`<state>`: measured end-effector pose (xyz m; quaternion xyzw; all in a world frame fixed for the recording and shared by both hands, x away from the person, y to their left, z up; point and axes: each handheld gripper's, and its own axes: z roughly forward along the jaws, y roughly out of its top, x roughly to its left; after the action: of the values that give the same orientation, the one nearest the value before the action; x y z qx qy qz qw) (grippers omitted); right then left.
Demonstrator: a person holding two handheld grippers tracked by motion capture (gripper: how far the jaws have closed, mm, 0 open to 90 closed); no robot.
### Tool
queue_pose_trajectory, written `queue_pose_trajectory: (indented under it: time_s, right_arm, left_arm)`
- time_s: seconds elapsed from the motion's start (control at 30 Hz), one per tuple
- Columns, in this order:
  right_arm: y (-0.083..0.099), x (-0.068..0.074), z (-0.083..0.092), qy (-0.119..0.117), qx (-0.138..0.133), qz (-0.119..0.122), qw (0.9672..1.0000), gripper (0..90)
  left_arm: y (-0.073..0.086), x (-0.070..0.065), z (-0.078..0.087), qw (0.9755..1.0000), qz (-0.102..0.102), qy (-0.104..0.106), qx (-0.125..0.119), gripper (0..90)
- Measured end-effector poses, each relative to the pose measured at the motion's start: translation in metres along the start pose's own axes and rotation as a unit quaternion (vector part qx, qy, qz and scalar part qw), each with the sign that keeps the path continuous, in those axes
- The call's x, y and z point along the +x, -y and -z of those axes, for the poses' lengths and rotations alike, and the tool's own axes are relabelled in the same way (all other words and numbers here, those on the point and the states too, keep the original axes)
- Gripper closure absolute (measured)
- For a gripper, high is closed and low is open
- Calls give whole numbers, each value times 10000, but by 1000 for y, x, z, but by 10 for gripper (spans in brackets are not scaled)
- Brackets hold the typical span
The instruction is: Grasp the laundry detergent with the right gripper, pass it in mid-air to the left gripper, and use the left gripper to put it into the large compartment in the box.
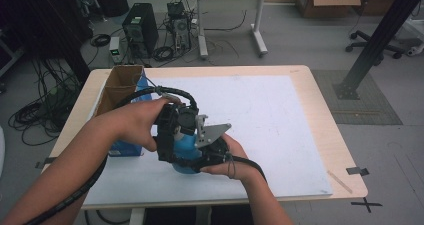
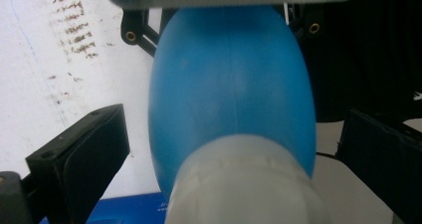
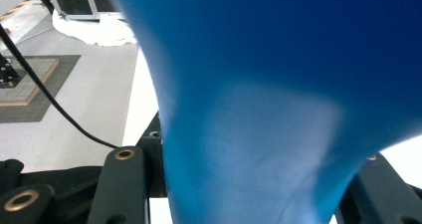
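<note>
Between the right gripper (image 1: 192, 161) jaws sits the blue bulb (image 2: 231, 89), clamped at its narrow end; the left gripper (image 1: 172, 132) jaws stand apart on either side of its white neck (image 2: 244, 181), not pressing; both meet above the white mat (image 1: 280, 120), near its front edge; a cardboard box (image 1: 120, 87) stands left; open mat lies right.

Right claw (image 1: 192, 157) clamps shut, left claw (image 1: 172, 135) seemingly gapes, both hands meeting close together.
</note>
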<state>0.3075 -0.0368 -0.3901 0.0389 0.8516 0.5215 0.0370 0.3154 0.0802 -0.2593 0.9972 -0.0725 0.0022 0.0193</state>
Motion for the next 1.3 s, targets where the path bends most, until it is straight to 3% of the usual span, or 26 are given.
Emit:
queue_pose_trajectory:
  time_s: [0.5,1.17,1.3]
  right_arm:
    - [-3,1,-1,-7,-64,-5,10000,458]
    - [-5,2,1,-12,-54,-61,10000,458]
    - [-6,1,0,-3,-48,-50,10000,458]
  left_arm:
    - [-1,-2,-1,9998,-26,-187,37,79]
    - [-3,-2,-1,9996,-64,-265,117,186]
    - [-3,-1,-1,9996,26,-216,196,236]
